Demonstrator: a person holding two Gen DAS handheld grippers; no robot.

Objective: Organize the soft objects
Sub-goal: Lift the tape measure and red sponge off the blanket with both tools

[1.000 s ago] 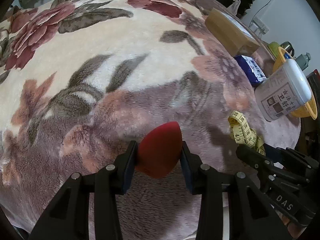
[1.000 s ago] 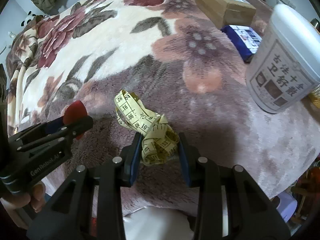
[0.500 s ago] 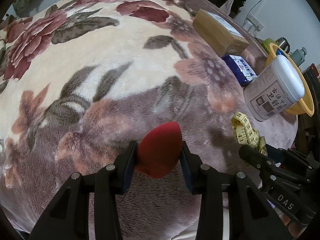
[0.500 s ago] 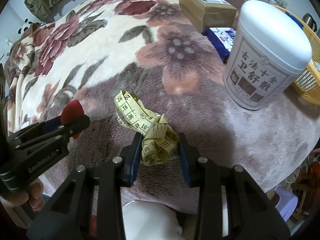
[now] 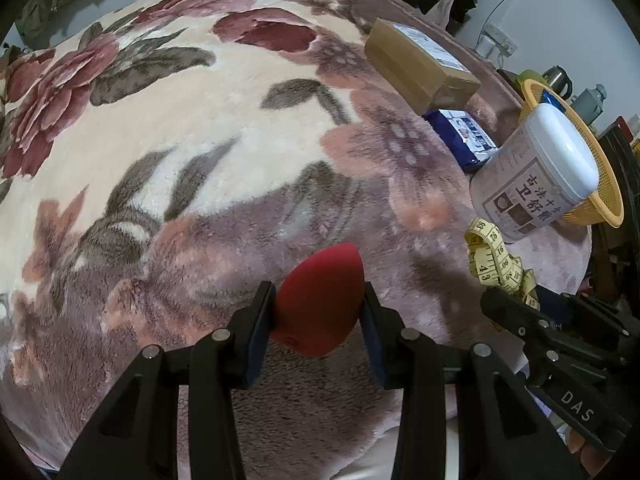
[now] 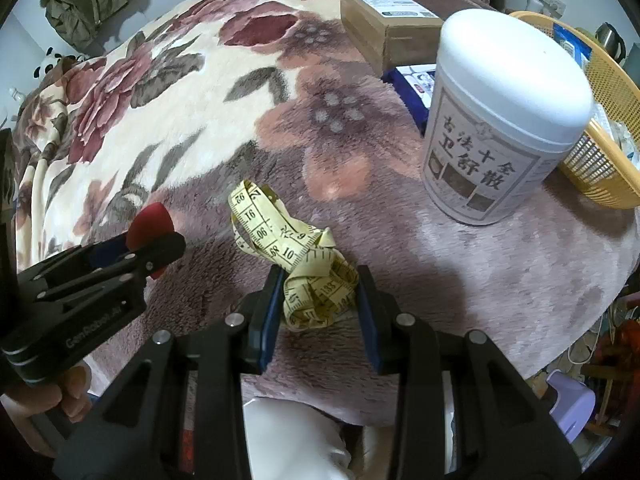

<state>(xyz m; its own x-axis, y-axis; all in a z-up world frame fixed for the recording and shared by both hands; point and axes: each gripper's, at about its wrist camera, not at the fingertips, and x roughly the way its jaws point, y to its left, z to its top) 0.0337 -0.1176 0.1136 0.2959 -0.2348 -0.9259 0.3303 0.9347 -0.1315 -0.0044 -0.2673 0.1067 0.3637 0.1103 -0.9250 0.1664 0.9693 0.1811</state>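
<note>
Tongs on the left [image 5: 318, 312] are clamped on a red teardrop makeup sponge [image 5: 320, 304], its pointed end sticking forward past the pads, held above the floral plush blanket [image 5: 208, 128]. Right tongs [image 6: 318, 292] grip a bundled yellow measuring tape [image 6: 304, 268]; a loop of it juts out ahead of the pads, off the blanket. Ahead and to the right of the tape stands a white-lidded jar [image 6: 496, 128] with printed characters, touching a yellow basket [image 6: 608, 92]. Behind the jar lie a blue packet [image 5: 462, 136] and a cardboard box [image 5: 420, 68].
</note>
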